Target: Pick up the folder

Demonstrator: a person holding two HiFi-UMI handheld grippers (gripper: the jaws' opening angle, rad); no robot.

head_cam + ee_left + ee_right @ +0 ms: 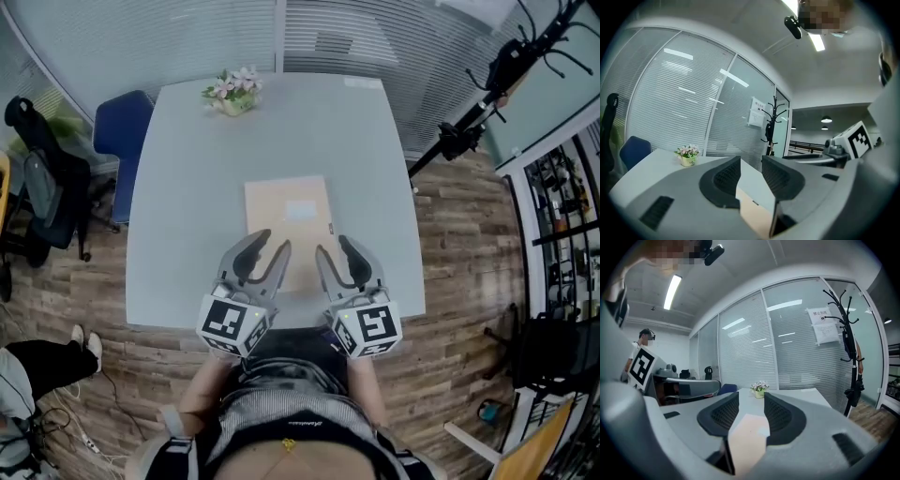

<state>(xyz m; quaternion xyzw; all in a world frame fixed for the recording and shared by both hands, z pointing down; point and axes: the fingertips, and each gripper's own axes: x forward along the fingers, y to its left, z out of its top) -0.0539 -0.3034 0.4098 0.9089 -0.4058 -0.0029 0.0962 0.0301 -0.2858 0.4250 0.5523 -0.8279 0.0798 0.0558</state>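
Note:
A beige folder (289,225) with a white label lies flat on the grey table (187,187), near its front edge. My left gripper (274,242) hovers over the folder's near left part, jaws apart with nothing pressed between them. In the left gripper view the folder (757,213) shows below the gap of the left gripper (751,161). My right gripper (333,246) stands over the folder's near right edge, also open. In the right gripper view the folder (747,434) lies under the gap of the right gripper (751,397).
A small flower pot (234,94) stands at the table's far edge. A blue chair (122,131) and a black office chair (37,187) sit to the left. A black stand (487,94) leans at the right, with shelving beyond.

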